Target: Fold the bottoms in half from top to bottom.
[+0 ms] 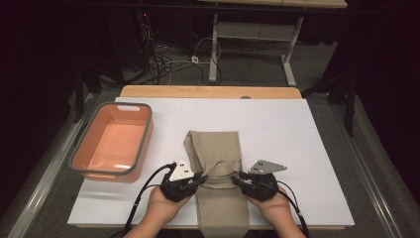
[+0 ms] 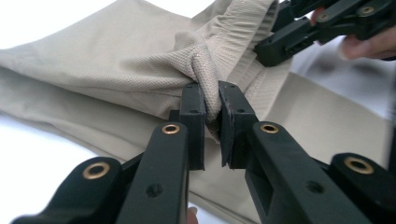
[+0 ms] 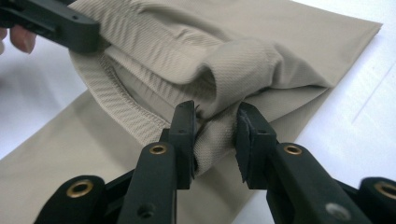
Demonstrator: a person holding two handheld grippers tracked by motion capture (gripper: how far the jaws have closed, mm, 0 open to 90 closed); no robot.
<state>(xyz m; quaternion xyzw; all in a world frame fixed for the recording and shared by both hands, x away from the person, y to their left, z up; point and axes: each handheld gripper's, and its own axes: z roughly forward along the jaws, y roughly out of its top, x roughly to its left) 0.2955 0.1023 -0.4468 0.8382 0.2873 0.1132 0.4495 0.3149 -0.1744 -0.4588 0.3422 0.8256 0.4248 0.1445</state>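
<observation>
A beige garment (image 1: 215, 148) lies folded on the white table cover, its lower end hanging over the near edge. My left gripper (image 1: 202, 177) comes in from its left side. In the left gripper view the left gripper (image 2: 212, 93) is shut on a bunched fold of the garment (image 2: 116, 60) just below the ribbed waistband. My right gripper (image 1: 236, 177) faces it from the right. In the right gripper view the right gripper (image 3: 215, 112) pinches a thick roll of the garment (image 3: 257, 51) between both pads. The lifted waistband stretches between the two grippers.
A salmon basin with a grey rim (image 1: 79, 148) stands empty at the table's left. The white cover (image 1: 297, 148) stretches bare to the right of the garment. Beyond the wooden far edge (image 1: 210, 91) are floor cables and another table's legs.
</observation>
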